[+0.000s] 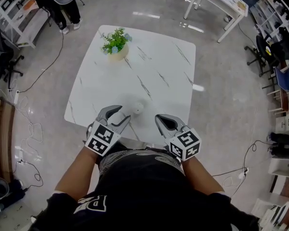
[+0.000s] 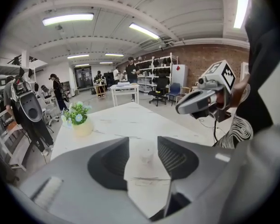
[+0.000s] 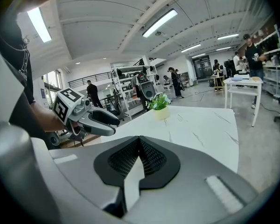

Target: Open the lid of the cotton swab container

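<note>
On one table [image 1: 159, 76]: one container [image 1: 136, 109], one plant [image 1: 116, 43].

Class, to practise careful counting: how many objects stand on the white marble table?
2: a potted plant near the table's far left corner, and a small white container by its near edge. Nothing else shows.

You have the cotton swab container [image 1: 137, 109], small, round and whitish, standing upright on the white marble table [image 1: 159, 71], near its front edge.
</note>
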Demonstrator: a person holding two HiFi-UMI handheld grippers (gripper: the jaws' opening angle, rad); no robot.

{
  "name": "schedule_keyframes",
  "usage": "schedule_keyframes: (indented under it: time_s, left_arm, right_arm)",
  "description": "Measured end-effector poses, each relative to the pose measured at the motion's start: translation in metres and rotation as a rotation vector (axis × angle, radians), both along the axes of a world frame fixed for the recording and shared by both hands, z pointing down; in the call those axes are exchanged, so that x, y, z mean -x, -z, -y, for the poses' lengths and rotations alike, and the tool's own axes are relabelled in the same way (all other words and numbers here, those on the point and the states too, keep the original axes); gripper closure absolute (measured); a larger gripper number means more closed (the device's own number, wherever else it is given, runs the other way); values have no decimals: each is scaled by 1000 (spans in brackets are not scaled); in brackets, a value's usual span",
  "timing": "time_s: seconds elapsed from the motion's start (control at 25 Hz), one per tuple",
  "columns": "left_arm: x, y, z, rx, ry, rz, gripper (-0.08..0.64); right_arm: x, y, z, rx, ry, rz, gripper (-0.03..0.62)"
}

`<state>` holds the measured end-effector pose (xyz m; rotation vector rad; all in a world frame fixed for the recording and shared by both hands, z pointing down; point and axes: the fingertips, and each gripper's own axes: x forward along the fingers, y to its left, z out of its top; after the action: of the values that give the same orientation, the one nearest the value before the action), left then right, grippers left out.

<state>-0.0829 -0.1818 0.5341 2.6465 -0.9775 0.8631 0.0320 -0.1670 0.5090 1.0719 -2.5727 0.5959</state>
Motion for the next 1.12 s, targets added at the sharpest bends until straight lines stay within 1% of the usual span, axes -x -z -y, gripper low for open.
schedule_keyframes:
  time_s: [0.24,0.32,0.44,0.52,0.68,0.92,1.04,1.12]
  left_arm:
    - [-3,1,1,-8,-15,4,272]
    - [-2,1,1,-11,-20,4,266]
    - [-2,1,2,-11,-15,2,259]
    - [-2,-3,2,-6,-14,16,258]
    - [-6,-12,0,10,-38,42,258]
    - [-12,-21,-4,21,-50,46,258]
    - [-13,-26,1,33,-39,53,253]
    - [-13,-34,5,55,-21,48,253]
  right_arm:
    - [-6,3,-2,-2,-7,-1,592]
    - [-6,3,-2,-2,-5,-2,592]
    - [-6,1,-5,-2,2,-4,592]
    - [-7,0,-6,-2,4,-6,592]
    - [-12,-2,-8,-1,1,-8,592]
    - [-19,-2,-11,3,-8,-7,592]
    - [-22,-2,-10,4,-15,-3,592]
    - [-24,-3,-8,5,-19,-3,592]
